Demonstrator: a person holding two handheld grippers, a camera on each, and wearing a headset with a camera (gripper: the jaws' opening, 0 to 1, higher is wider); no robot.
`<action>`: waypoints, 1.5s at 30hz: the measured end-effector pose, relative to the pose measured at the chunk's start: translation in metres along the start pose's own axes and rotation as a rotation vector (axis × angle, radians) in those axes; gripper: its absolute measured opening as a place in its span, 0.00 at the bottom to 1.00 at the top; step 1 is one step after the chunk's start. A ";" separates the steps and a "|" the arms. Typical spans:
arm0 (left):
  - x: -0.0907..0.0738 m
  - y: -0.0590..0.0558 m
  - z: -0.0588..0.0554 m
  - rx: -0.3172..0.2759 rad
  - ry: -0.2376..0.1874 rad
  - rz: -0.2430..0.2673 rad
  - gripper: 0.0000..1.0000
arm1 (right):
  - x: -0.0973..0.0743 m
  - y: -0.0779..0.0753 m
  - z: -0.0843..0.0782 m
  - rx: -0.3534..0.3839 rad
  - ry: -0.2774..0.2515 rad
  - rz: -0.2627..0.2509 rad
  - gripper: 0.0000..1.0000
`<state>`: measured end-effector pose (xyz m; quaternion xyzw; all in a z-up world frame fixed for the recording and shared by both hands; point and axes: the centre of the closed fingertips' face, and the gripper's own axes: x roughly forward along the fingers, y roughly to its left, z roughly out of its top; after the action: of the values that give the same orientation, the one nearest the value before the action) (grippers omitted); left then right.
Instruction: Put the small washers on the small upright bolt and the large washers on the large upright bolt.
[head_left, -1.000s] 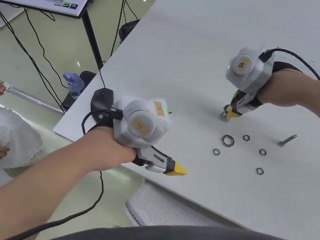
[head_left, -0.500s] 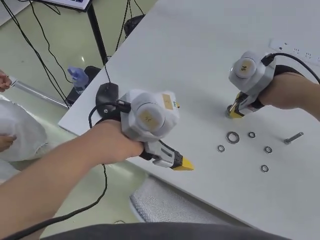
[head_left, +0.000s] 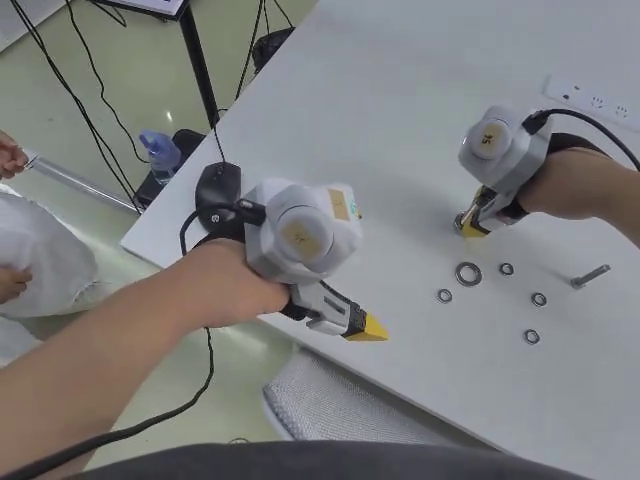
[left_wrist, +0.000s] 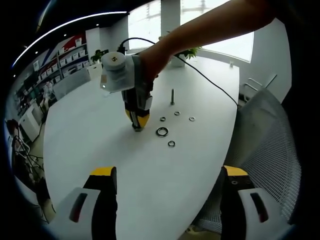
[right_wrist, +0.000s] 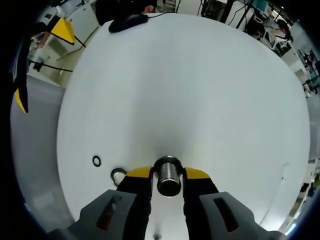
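The right tool (head_left: 470, 226) is clamped on the large bolt (right_wrist: 169, 174), held tip-down at the counter (head_left: 400, 120). Its lower end is hidden by the jaws. The left tool (left_wrist: 167, 176) hangs wide open and empty. Near the bolt lie one large washer (head_left: 468, 273), four small washers (head_left: 444, 296) and the small bolt (head_left: 590, 276), which is lying flat.

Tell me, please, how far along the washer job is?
Done: nothing yet; the large washer and four small washers lie loose on the table. In hand: the right gripper is shut on the large bolt, apparently standing it up. The left gripper is open and empty. Left: every washer must go on; the small bolt is bare.
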<state>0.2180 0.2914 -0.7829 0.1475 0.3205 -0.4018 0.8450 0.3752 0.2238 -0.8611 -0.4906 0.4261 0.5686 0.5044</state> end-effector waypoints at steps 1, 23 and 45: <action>0.000 -0.001 0.000 0.001 0.000 -0.001 0.85 | 0.000 0.000 -0.001 -0.006 0.006 0.000 0.24; -0.004 -0.006 -0.002 0.000 0.004 0.004 0.86 | -0.017 0.000 -0.003 0.018 -0.025 -0.017 0.35; -0.005 -0.009 0.003 0.032 0.022 0.002 0.85 | -0.039 0.033 -0.015 0.034 -0.095 -0.003 0.34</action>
<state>0.2096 0.2874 -0.7772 0.1659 0.3233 -0.4045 0.8393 0.3448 0.1990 -0.8249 -0.4552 0.4105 0.5831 0.5332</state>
